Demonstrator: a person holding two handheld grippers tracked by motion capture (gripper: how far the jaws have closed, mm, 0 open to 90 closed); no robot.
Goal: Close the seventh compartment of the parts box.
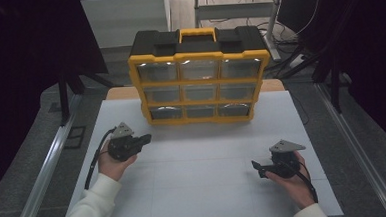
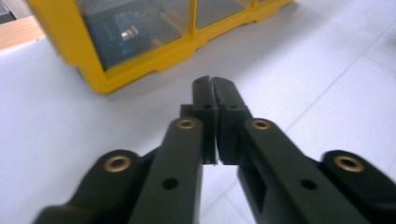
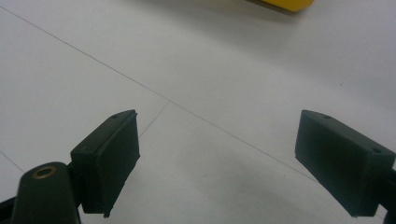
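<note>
The white counter [image 1: 205,188] is carrying one large thing: a yellow-and-black drawer organizer [image 1: 199,75] that is standing upright at the far middle, its nine clear drawers facing the person. The bottom-left drawer [image 1: 166,113] is sitting nearest the left hand-held gripper [image 1: 143,138], and in the left gripper view something small and metallic is showing dimly behind its clear front [image 2: 128,35]; what it is cannot be told.

The left hand-held gripper [image 2: 214,86] is hovering near the cabinet's lower left corner with its jaws pressed together and nothing between them. The right hand-held gripper [image 1: 256,166] is waiting well apart, low on the right side of the counter, with its jaws [image 3: 219,158] spread wide and holding nothing.

The step in hand is probably reaching for a drawer. To do it well, the left jaws should be opening before they are arriving, since shut tips can only push the front. They should be approaching level and square to the drawer face, closing on its pull lip. The right hand-held gripper would be steadying the yellow frame [image 1: 256,85], as a light cabinet is likely to slide forward when a drawer is being pulled.
</note>
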